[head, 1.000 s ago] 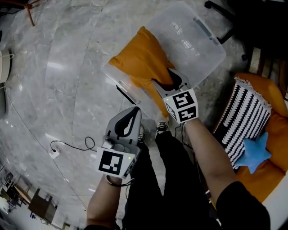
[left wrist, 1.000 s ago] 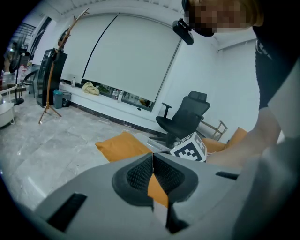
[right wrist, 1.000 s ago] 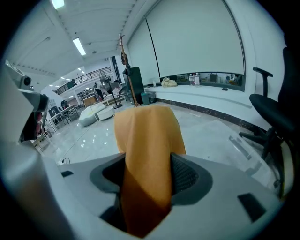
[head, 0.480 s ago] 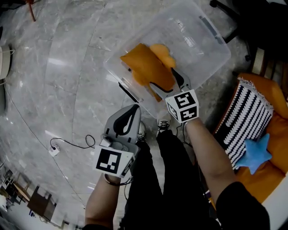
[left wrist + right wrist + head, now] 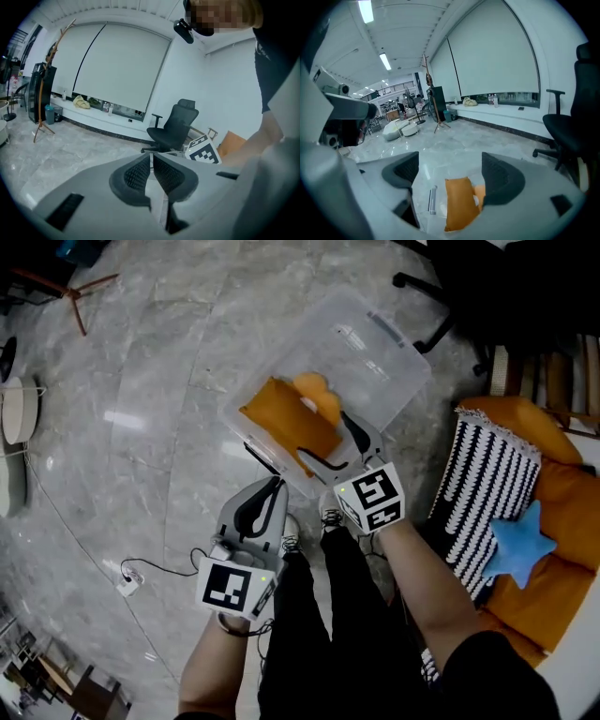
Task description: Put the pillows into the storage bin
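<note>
Fingers on my right gripper (image 5: 337, 444) have just been opening, now wide and empty; the left gripper's (image 5: 272, 491) are closed on nothing. With the orange pillow (image 5: 286, 418) in the bin (image 5: 398, 371), I judge the striped pillow (image 5: 487, 484) at three o'clock comes next.

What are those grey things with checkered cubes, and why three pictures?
A person holds a grey grabbing tool in each hand. One picture comes from a camera on the person's head, looking down; the other two come from cameras riding on the tools. The left tool is shut and empty. The right tool has just been opening its jaws and holds nothing. Below it, an orange pillow lies in the clear plastic storage bin on the grey marble floor. A black-and-white striped pillow and a blue star-shaped pillow lie on the orange seat.
</note>
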The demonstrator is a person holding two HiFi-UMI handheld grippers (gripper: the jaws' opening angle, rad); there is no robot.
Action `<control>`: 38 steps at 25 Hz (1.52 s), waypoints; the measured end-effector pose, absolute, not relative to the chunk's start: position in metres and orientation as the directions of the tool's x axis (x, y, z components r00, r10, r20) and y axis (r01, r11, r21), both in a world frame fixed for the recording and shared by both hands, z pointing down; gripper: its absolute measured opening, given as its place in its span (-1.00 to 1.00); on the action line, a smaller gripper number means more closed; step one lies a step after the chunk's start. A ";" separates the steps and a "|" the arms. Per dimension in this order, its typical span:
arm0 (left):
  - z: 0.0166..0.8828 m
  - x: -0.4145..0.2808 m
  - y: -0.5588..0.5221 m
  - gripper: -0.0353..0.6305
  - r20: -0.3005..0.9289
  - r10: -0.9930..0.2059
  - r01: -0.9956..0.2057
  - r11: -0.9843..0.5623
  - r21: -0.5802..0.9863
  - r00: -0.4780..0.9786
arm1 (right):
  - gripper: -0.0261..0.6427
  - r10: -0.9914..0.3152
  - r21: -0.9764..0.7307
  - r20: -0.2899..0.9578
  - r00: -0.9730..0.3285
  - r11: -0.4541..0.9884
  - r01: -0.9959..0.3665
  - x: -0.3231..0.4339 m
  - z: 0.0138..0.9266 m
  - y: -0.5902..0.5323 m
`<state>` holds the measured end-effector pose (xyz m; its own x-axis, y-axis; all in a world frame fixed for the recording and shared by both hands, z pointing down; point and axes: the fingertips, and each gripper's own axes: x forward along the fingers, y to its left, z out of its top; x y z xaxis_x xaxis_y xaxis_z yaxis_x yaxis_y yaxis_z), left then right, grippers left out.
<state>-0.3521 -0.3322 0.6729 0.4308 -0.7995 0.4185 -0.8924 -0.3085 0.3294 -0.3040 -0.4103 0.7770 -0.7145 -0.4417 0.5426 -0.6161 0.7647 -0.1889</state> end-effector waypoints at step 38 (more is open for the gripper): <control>0.276 -0.233 -0.315 -0.60 -0.064 -0.632 -0.631 -0.775 0.044 0.772 | 0.34 -0.917 0.156 0.027 -0.398 0.397 -0.904 -0.126 0.297 -0.314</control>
<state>-0.2329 -0.3149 0.2760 0.7722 -0.6321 -0.0639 -0.6307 -0.7748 0.0439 -0.1265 -0.3144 0.2975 -0.3983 -0.9169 0.0273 -0.9042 0.3974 0.1561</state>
